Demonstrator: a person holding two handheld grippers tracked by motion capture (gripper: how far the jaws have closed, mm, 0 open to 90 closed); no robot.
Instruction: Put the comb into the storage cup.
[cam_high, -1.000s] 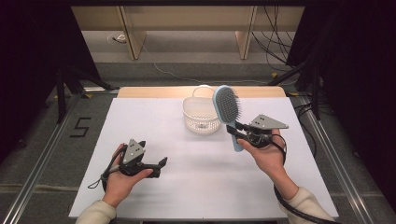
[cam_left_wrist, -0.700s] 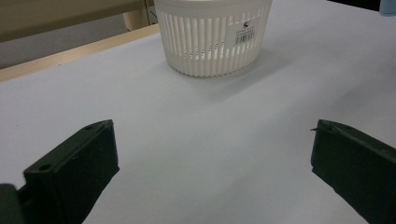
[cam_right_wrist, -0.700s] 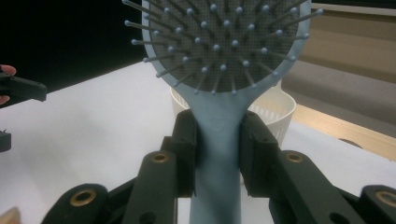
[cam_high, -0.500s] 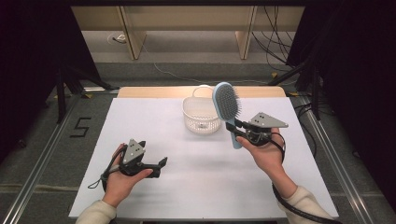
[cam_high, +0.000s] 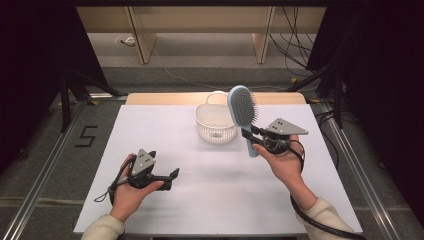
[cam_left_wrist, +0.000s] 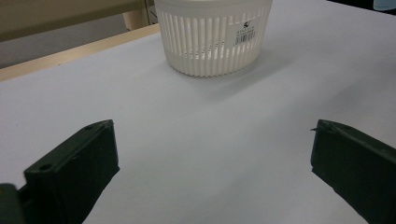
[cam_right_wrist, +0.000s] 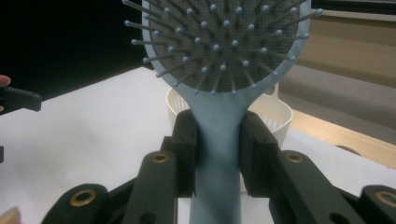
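right claw (cam_high: 252, 136) is clamping the handle of the light blue plastic paddle hairbrush with grey bristle pad (cam_high: 243, 113), jaws closed in on the neck just below the head, as the right gripper view is showing (cam_right_wrist: 218, 140). the brush is standing roughly upright in the air, head up, bristles facing the person's right, just beside the white slotted plastic basket (cam_high: 216, 123) sitting on the white counter (cam_high: 150, 130). left claw (cam_high: 170, 176) is resting low over the counter, well apart from the basket, jaws standing wide open with nothing between them (cam_left_wrist: 210, 158).

risks as i'm judging them: the grip is sitting on a smooth, tapered handle with a heavy head above it, so the brush could be pivoting or sliding in the pads on any quick tilt. if it's going into the basket, the long handle could be catching the rim and tipping the light basket, since nothing is steadying it.

versus the earlier frames: practically nothing is changing. both hands are staying in place, the brush is keeping the same tilt, the basket isn't moving.
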